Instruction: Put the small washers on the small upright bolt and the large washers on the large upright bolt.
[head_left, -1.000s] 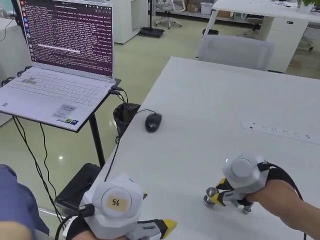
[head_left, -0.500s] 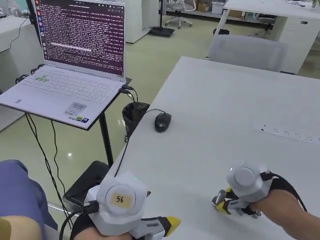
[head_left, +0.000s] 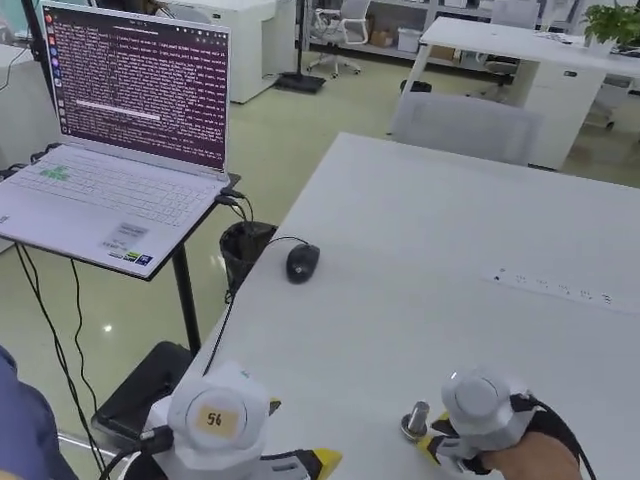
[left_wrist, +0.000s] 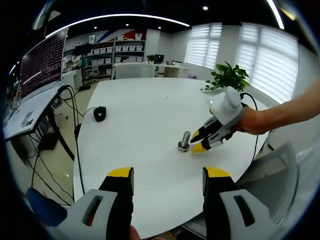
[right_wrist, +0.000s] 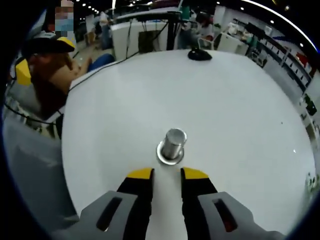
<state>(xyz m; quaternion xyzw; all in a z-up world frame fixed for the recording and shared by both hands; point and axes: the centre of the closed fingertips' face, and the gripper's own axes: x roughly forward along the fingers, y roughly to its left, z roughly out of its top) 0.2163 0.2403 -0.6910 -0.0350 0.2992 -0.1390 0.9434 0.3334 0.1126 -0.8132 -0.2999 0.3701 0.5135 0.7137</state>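
Observation:
A silver upright bolt (right_wrist: 171, 144) stands on the white table (head_left: 420, 260) with a flat ring around its foot. My right gripper (right_wrist: 167, 174) points at it from just behind, its yellow jaws a narrow gap apart with nothing between them. In the head view the bolt (head_left: 415, 420) stands just left of the right gripper (head_left: 437, 447), near the table's front edge. My left gripper (left_wrist: 168, 175) is open and holds nothing, well short of the bolt (left_wrist: 185, 141) and the right gripper (left_wrist: 199, 141). The left gripper (head_left: 325, 462) sits at the bottom left of the head view.
A black mouse (head_left: 302, 262) with its cable lies near the table's left edge. A white power strip (head_left: 560, 290) lies at the far right. An open laptop (head_left: 120, 150) sits on a stand left of the table, with a grey chair (head_left: 465, 125) beyond the far edge.
The head camera has shifted. My right gripper stays close beside the bolt, and the left gripper holds its place at the bottom left.

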